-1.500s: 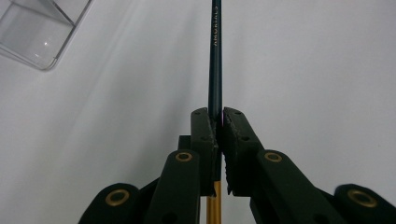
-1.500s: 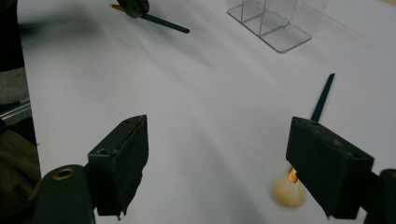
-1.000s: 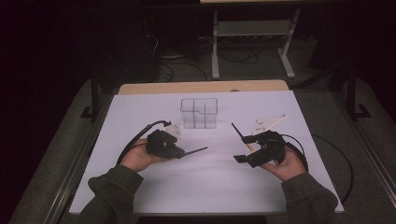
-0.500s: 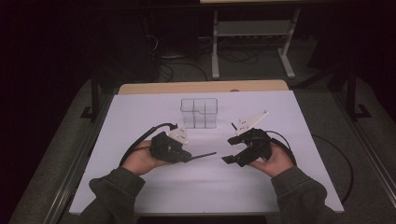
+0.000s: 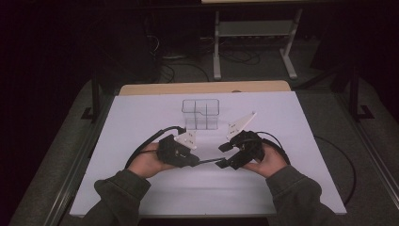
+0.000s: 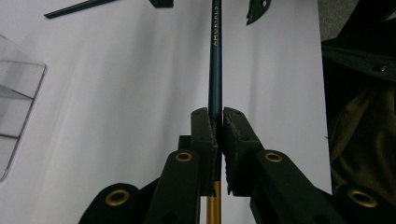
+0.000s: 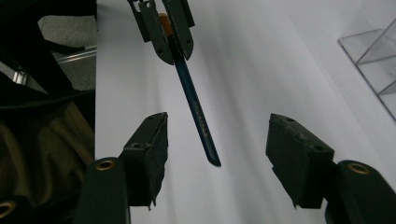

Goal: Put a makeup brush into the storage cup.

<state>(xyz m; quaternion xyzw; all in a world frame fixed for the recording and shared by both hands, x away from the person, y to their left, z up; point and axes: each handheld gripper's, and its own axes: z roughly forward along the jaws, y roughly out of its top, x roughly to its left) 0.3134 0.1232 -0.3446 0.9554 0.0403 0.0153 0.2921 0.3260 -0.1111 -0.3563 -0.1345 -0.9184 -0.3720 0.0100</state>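
My left gripper (image 5: 196,162) (image 6: 215,116) is shut on a dark blue pencil (image 5: 211,160) (image 6: 215,56) with a gold end, held level and pointing right. The pencil's free tip (image 7: 212,161) reaches in between the jaws of my right gripper (image 5: 227,156) (image 7: 217,140). Those jaws have just been closing; they stand open on either side of the tip, with a gap on each side. In the right gripper view the left gripper (image 7: 166,32) clamps the pencil near its gold end. Both grippers hover low over the white table (image 5: 141,117).
A clear plastic box (image 5: 201,113) (image 6: 14,102) (image 7: 373,60) with several compartments stands on the table just beyond the two grippers. Cables trail from both grippers. A dark floor and a metal stand (image 5: 254,42) lie behind the table.
Both hands have come toward each other at the table's middle. The right gripper moved left and its jaws narrowed, so the pencil tip now lies between them.
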